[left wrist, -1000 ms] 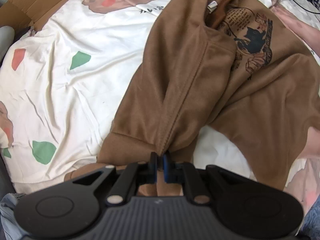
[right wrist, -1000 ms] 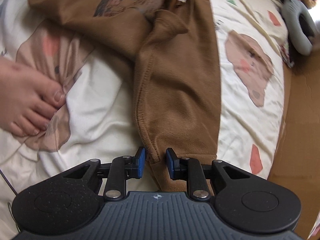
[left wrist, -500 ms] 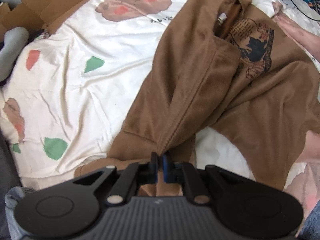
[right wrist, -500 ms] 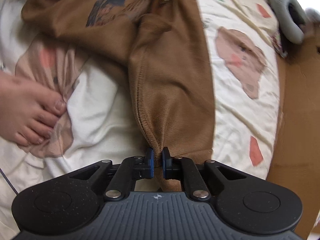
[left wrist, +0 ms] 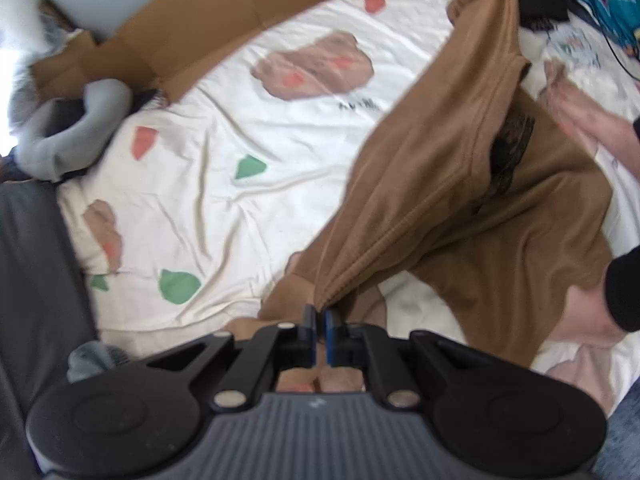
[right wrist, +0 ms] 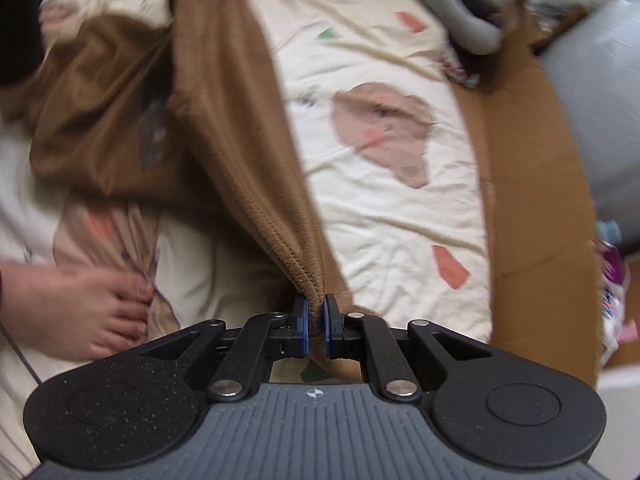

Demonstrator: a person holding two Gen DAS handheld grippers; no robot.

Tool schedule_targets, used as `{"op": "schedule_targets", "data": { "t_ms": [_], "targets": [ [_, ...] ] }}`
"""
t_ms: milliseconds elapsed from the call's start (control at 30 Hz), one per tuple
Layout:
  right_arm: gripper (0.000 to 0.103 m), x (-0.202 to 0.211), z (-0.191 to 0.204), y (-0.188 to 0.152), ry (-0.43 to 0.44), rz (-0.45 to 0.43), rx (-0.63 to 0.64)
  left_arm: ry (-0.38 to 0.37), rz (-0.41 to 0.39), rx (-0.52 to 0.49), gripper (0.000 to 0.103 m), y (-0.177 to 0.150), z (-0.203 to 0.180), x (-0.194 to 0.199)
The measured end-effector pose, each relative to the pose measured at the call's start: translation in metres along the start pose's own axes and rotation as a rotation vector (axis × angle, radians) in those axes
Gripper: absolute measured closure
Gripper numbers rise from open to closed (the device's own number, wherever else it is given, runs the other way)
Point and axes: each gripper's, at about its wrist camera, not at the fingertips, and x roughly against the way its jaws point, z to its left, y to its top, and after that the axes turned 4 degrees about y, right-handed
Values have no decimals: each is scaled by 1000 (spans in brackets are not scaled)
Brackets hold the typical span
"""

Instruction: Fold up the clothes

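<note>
A brown sweatshirt with a dark printed picture on its front is partly lifted off a white patterned bedsheet. My left gripper is shut on a bunched edge of the brown sweatshirt, which stretches up and away to the right. In the right wrist view my right gripper is shut on another stitched edge of the sweatshirt; the cloth rises taut from the pads toward the upper left. The print is mostly hidden in folds.
A person's bare foot rests on the sheet at left, another foot at right. A grey neck pillow lies at the bed's edge beside brown cardboard. Cables and dark items lie at the far right.
My right gripper closed on the sweatshirt's edge. Both grippers have risen and pulled back, lifting the cloth taut off the sheet, so more of the bed and cardboard shows.
</note>
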Motion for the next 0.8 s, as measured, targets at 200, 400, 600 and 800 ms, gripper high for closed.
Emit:
{"op": "schedule_targets", "data": {
  "t_ms": [200, 400, 600, 800],
  "targets": [
    [99, 66, -8, 5, -101, -102, -213, 62, -60, 99, 99, -1, -4, 74],
    [99, 127, -5, 7, -192, -187, -332, 138, -134, 176, 99, -5, -10, 136],
    [99, 183, 0, 8, -257, -253, -403, 197, -228, 249, 99, -8, -23, 186],
    [99, 226, 15, 8, -295, -300, -455, 238, -294, 332, 99, -11, -33, 223]
  ]
}}
